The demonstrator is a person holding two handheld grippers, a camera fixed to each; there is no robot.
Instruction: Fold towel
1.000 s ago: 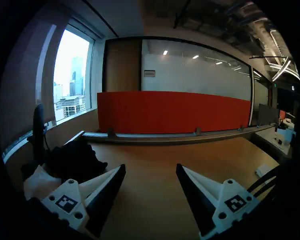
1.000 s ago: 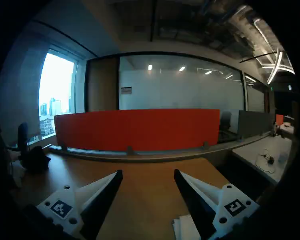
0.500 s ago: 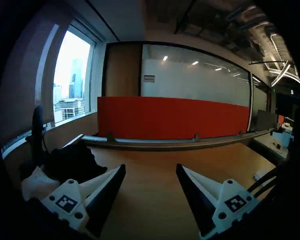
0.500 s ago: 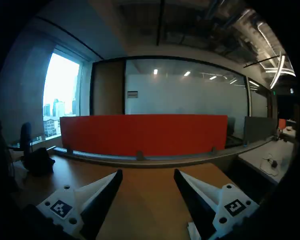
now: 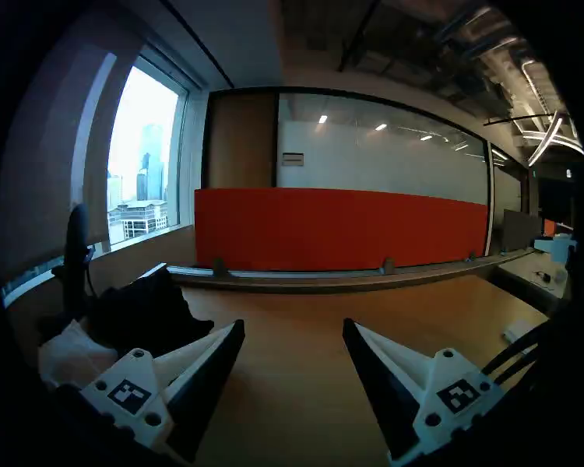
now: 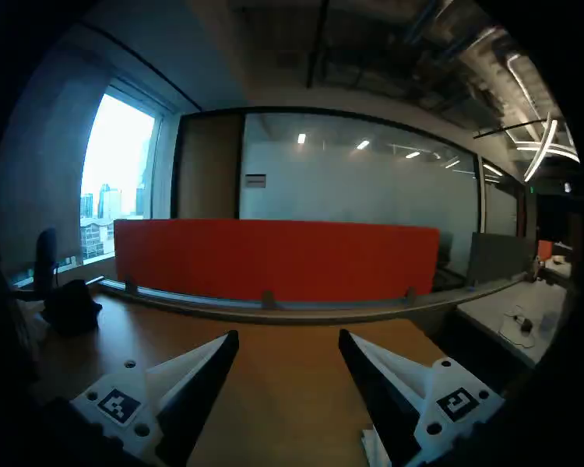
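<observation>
Both grippers have tipped slightly upward, and the matte red divider panel [image 5: 339, 229] sits lower in each view. The left gripper [image 5: 293, 321] and right gripper [image 6: 288, 333] hover level over the smooth wooden desk [image 5: 307, 373], white wedge fingers [image 6: 179, 375] spread wide, empty. A soft black bag [image 5: 144, 311] slumps far left. The white towel [image 6: 370, 453] lies near, a corner showing just beside the right gripper's right finger.

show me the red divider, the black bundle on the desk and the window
red divider [image 5: 339, 229], left gripper view, middle of its red face
black bundle [image 5: 144, 315], left gripper view, centre of the dark heap
window [image 6: 113, 179], right gripper view, middle of the bright pane
</observation>
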